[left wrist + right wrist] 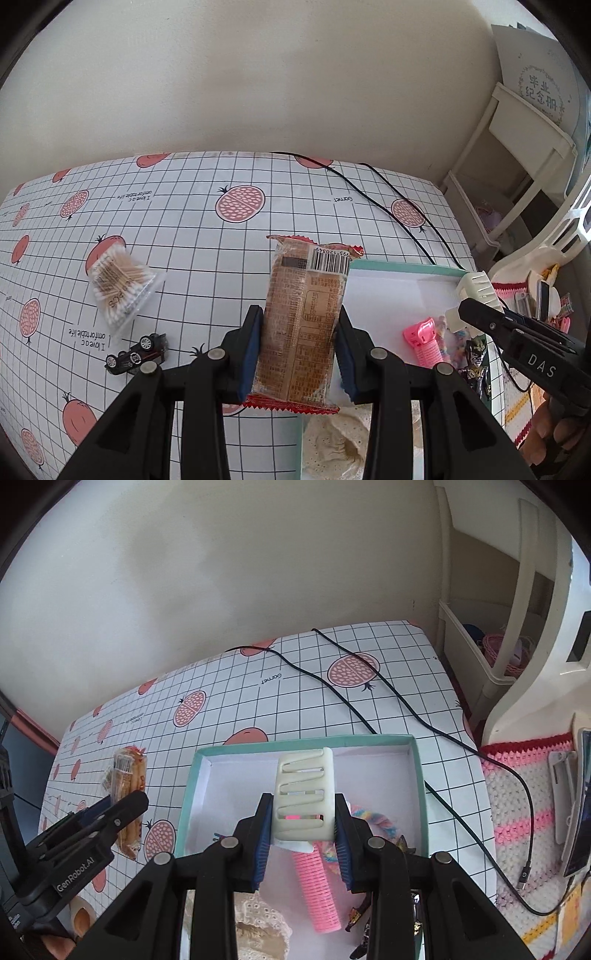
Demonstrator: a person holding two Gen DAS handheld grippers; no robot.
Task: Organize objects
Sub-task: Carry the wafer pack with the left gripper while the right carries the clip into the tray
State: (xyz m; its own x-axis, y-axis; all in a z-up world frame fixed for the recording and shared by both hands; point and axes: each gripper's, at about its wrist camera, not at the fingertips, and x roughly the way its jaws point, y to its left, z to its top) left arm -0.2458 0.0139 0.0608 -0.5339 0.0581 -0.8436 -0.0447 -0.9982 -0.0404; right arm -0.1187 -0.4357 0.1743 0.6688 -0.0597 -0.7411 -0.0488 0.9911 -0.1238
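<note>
Left wrist view: snack packet (301,325) at frame centre, clamped by left gripper (300,350) | right wrist view: cream hair claw (304,797) at centre, pinched by right gripper (303,840) above teal box (419,775) | pink roller (319,890) inside box, lower centre | cotton swabs (120,284) on tablecloth (184,221), left.

R gripper (303,823) clamped on cream hair claw clip (304,794), held over teal box (419,775) w/ white inside. In box near its front edge: pink roller (319,890), pastel braided band (373,821), lace fabric (258,919). L gripper (125,808) at left holds snack pack (129,794) over tablecloth (258,701). Black cable (369,686) runs across cloth toward right edge.
</note>
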